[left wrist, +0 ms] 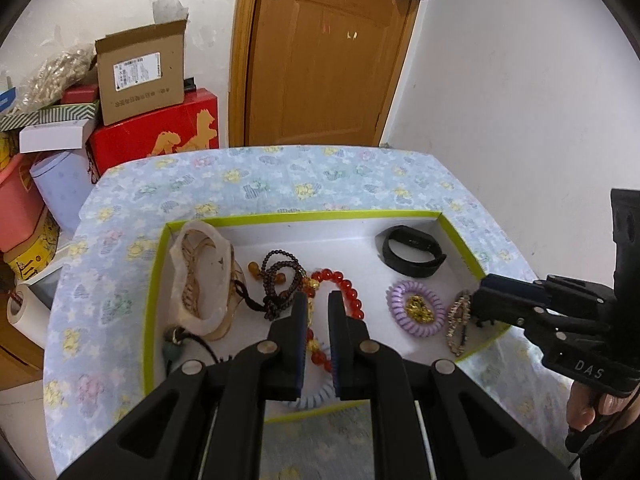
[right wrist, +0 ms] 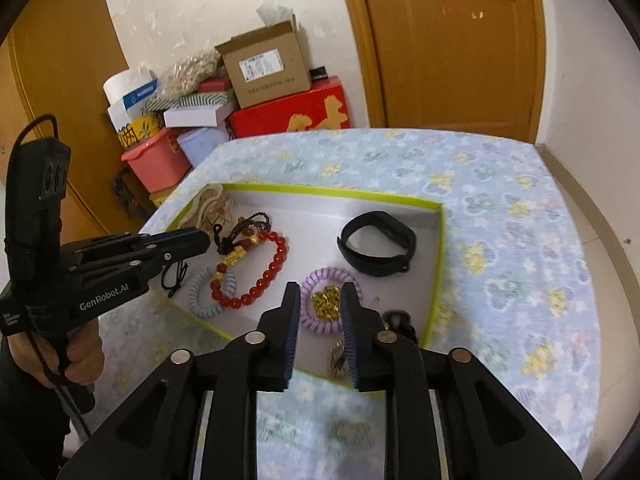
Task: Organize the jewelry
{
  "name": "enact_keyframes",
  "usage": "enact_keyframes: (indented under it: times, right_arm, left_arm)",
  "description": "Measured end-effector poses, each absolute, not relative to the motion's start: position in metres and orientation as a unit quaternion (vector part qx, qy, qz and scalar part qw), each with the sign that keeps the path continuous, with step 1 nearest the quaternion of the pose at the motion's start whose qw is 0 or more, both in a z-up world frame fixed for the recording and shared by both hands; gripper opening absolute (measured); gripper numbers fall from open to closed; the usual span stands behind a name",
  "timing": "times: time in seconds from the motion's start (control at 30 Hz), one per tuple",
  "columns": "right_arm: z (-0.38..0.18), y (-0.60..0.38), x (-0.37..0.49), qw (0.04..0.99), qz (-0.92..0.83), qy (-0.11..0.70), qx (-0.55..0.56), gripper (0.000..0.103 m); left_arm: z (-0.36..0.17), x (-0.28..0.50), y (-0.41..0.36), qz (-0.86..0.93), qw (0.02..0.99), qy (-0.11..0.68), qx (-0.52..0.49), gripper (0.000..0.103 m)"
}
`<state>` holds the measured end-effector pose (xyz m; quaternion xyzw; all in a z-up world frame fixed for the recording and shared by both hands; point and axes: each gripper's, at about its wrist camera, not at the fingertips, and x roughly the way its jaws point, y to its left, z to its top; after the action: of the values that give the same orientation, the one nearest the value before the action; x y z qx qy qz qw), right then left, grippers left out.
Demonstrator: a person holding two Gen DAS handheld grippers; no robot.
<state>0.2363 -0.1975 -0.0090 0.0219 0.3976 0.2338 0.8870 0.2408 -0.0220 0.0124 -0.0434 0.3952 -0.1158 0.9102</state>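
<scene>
A shallow white box with a green rim (left wrist: 304, 216) (right wrist: 332, 193) sits on the flowered table. Inside lie a red bead bracelet (left wrist: 344, 286) (right wrist: 260, 276), dark bead strings (left wrist: 280, 276), a black wristband (left wrist: 412, 250) (right wrist: 376, 244), a purple coil hair tie (left wrist: 416, 308) (right wrist: 332, 300) with a gold piece in its middle, a pale blue coil tie (right wrist: 204, 292), a beige shell-like piece (left wrist: 200, 280) and a rhinestone clip (left wrist: 458, 320). My left gripper (left wrist: 318, 300) is open above the red bracelet. My right gripper (right wrist: 320, 300) is open over the purple tie.
Cardboard box (left wrist: 140, 76), red box (left wrist: 160, 136) and pink bin (right wrist: 156, 160) are stacked left of the table. A wooden door (left wrist: 324, 52) stands behind. A white wall runs along the table's right side. The flowered cloth (right wrist: 500, 208) surrounds the box.
</scene>
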Motion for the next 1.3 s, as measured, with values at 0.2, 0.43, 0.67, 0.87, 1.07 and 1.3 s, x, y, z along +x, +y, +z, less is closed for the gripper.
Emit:
enact_keyframes:
  times: [0.2,0.43,0.67,0.87,1.07,1.3]
  right_arm:
    - [0.001,-0.208,0.206,0.894,0.223,0.388,0.026,0.033]
    - [0.004,-0.207,0.167,0.895,0.217,0.389,0.018,0.034]
    - [0.006,-0.204,0.131,0.897,0.216,0.386,0.006,0.046]
    - [0.008,-0.205,0.104,0.903,0.201,0.379,-0.009,0.046]
    - [0.006,-0.207,0.086,0.904,0.194,0.38,-0.015,0.046]
    - [0.001,-0.204,0.07,0.901,0.195,0.387,-0.016,0.046]
  left_arm:
    - [0.026,0.21,-0.02,-0.106,0.918,0.381,-0.041,0.011]
    - [0.034,0.167,-0.02,-0.098,0.921,0.374,-0.036,0.029]
    - [0.028,0.126,-0.019,-0.079,0.922,0.378,-0.034,0.032]
    - [0.023,0.098,-0.021,-0.056,0.921,0.384,-0.029,0.033]
    - [0.02,0.076,-0.021,-0.042,0.921,0.387,-0.031,0.033]
    - [0.019,0.06,-0.025,-0.035,0.919,0.391,-0.031,0.033]
